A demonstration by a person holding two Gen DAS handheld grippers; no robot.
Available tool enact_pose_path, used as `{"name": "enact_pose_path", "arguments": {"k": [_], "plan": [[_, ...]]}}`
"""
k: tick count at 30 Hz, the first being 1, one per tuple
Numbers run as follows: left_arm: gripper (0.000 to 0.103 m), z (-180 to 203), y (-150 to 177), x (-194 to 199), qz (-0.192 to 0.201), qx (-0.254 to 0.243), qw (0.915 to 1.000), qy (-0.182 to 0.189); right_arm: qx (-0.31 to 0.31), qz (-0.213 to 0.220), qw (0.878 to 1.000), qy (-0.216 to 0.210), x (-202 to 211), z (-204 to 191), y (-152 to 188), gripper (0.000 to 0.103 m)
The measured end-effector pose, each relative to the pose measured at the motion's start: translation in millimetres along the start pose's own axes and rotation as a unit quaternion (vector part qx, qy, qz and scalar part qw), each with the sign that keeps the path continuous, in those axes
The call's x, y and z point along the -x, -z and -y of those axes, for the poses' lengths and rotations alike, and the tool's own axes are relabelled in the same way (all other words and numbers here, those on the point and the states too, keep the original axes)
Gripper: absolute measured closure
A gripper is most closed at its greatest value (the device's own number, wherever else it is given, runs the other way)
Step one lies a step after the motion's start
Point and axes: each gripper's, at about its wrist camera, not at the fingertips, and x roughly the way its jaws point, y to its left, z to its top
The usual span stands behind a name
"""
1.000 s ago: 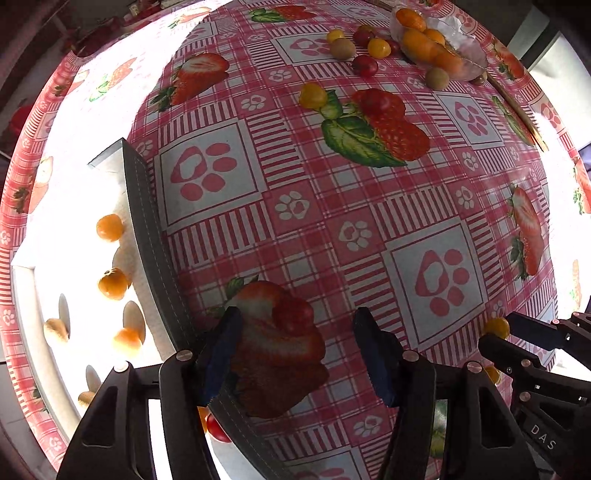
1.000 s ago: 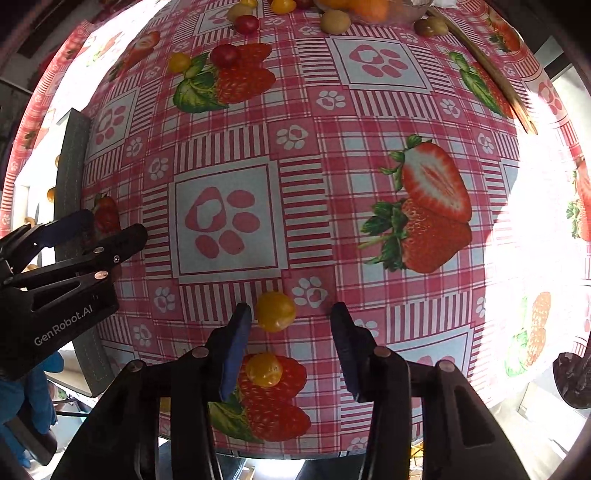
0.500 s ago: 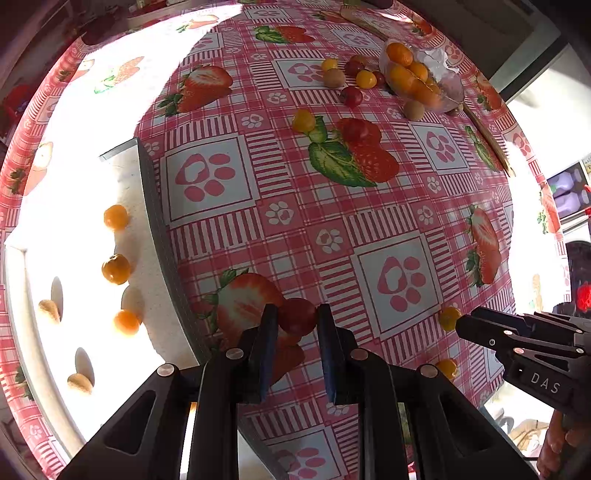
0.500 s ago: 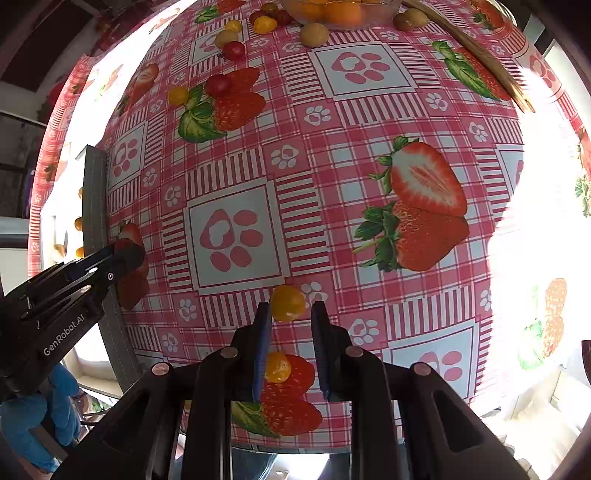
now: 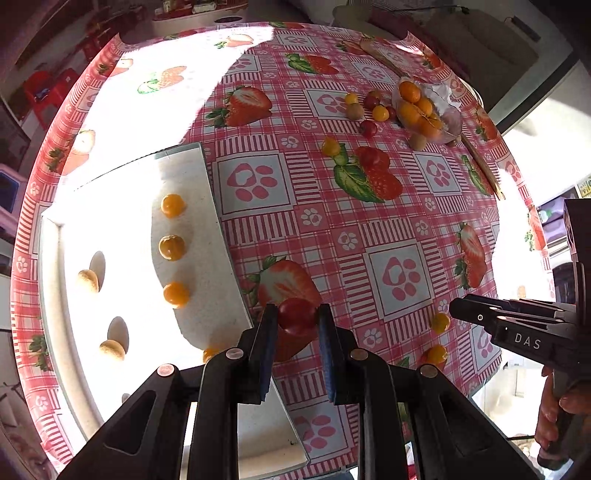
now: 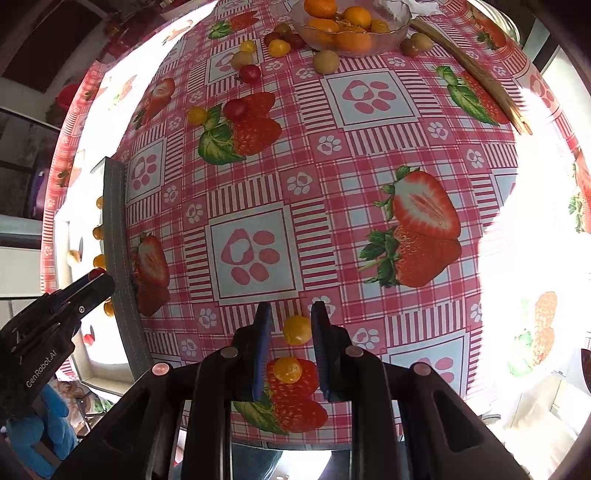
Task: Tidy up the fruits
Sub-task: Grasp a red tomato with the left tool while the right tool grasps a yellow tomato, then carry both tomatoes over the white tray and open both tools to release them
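Observation:
My left gripper [image 5: 295, 319] is shut on a red cherry tomato [image 5: 296, 320] and holds it above the table, just right of the white tray's [image 5: 207, 258] edge. The tray holds several orange-yellow tomatoes [image 5: 172, 247] and pale fruits [image 5: 88, 280]. My right gripper [image 6: 291, 317] has its jaws narrowed around a yellow cherry tomato [image 6: 296, 329], with small gaps on both sides. A second yellow tomato [image 6: 287, 369] lies just below it between the fingers. The right gripper also shows in the left wrist view [image 5: 458, 308], and the left gripper in the right wrist view [image 6: 98, 277].
A glass bowl [image 6: 391, 33] of oranges stands at the far side, with red and yellow tomatoes [image 6: 250, 73] and brown fruits [image 6: 325, 61] scattered near it. A wooden stick [image 6: 476, 77] lies at the far right. The tablecloth has strawberry prints.
My left gripper closed on the red tomato and lifted it. My right gripper narrowed around the yellow tomato, then rose a little.

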Motion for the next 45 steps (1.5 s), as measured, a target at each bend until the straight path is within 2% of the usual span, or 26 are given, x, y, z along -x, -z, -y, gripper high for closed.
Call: {"name": "enact_pose_path", "arguments": {"k": [5, 7, 10, 12, 13, 19, 26, 32, 38, 45], "plan": [[0.08, -10, 8, 8, 0.005, 0.011, 0.9999, -0.005, 0.017, -0.026, 0.999, 0.023, -21, -1, 3, 0.078], [0.08, -12, 11, 8, 0.003, 0.014, 0.9999, -0.006, 0.024, -0.028, 0.999, 0.019, -27, -3, 4, 0.069], [0.08, -13, 14, 9, 0.001, 0.016, 0.9998, -0.008, 0.032, -0.036, 0.999, 0.021, -32, -10, 5, 0.067], [0.08, -14, 16, 10, 0.001, 0.018, 0.9998, -0.008, 0.036, -0.044, 0.998, 0.026, -39, -16, 7, 0.072], [0.08, -15, 16, 10, 0.001, 0.018, 0.9998, -0.008, 0.042, -0.037, 0.998, 0.034, -38, -18, 8, 0.081], [0.08, -23, 19, 17, 0.007, 0.026, 0.9995, -0.013, 0.016, -0.029, 0.999, 0.013, -27, -8, 7, 0.081], [0.08, -47, 30, 28, 0.012, 0.054, 0.9981, -0.027, 0.036, -0.012, 0.999, -0.002, 0, -19, -8, 0.081], [0.08, -73, 48, 35, 0.012, 0.086, 0.9953, -0.045, 0.078, -0.006, 0.997, -0.028, 6, -62, -17, 0.081], [0.08, -104, 66, 37, 0.01, 0.128, 0.9899, -0.06, 0.138, -0.013, 0.989, -0.051, 3, -121, -11, 0.081], [0.08, -136, 65, 33, 0.021, 0.166, 0.9829, -0.077, 0.201, -0.03, 0.977, -0.065, -12, -178, -9, 0.081]]}}
